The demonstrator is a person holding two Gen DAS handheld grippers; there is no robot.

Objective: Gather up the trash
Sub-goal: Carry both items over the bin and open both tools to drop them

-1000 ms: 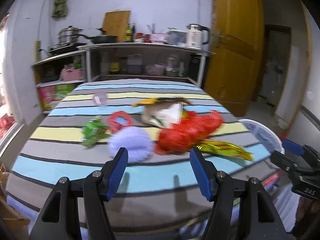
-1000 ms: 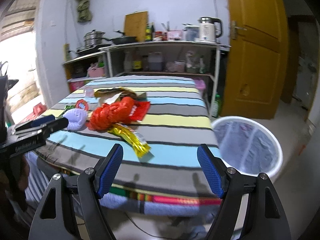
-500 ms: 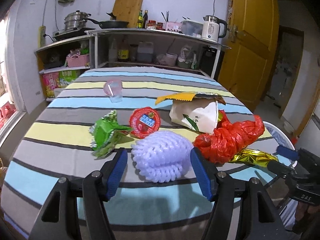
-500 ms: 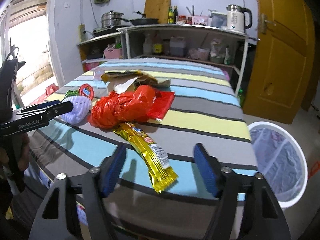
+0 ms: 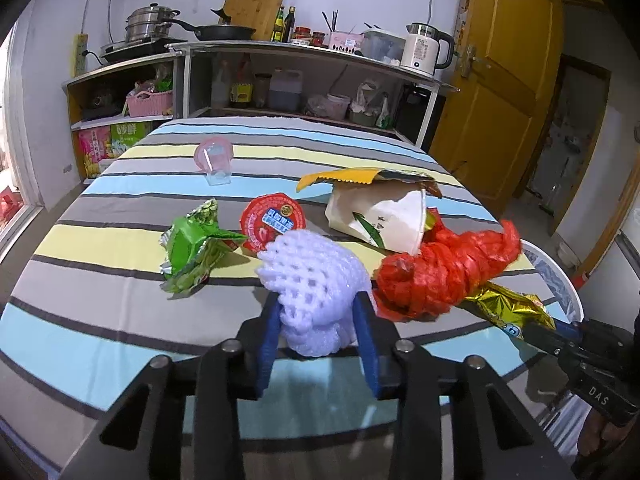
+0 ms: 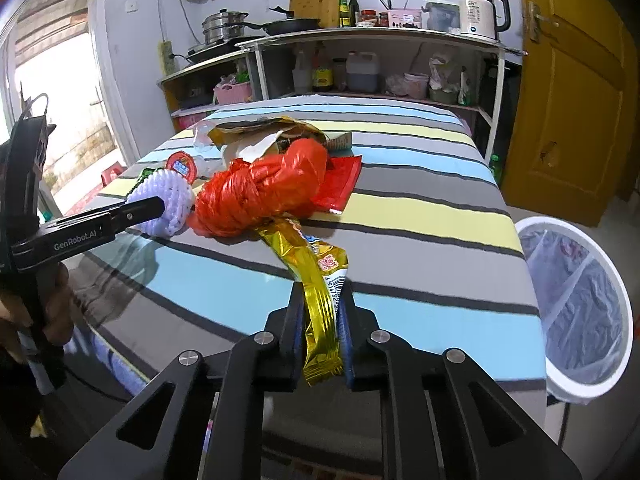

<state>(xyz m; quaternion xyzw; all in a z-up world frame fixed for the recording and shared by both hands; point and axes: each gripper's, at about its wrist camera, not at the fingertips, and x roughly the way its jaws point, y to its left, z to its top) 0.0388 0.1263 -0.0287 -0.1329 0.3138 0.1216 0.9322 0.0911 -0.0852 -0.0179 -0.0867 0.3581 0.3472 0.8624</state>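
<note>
Since the earlier frames, both grippers have come down and forward to the near edge of the striped table (image 5: 100,332), and both sets of jaws, then spread wide with nothing between them, have narrowed onto trash. The left gripper (image 5: 318,322) now has its blue pads (image 5: 267,344) pressed against both sides of the white foam fruit net (image 5: 310,280); the jaws are closing, and the net bulges out above and ahead of them while its base rests on the cloth. The right gripper (image 6: 320,320) has its jaws almost together and closing on the near end of the gold snack wrapper (image 6: 316,280), which runs between the pads and sticks out past them toward the camera. The far end of that wrapper lies under or against the knotted red plastic bag (image 6: 264,196); which of the two cannot be told. Farther back on the table lie a crumpled green wrapper (image 5: 192,248), a red foil lid (image 5: 274,220), a tipped paper cup (image 5: 380,216) and a small pink cup (image 5: 214,156), all untouched. A white bin (image 6: 580,312) lined with clear plastic stands on the floor just beside the table's right edge. In the right wrist view a hand (image 6: 48,312) grips the handle of the left gripper.
</note>
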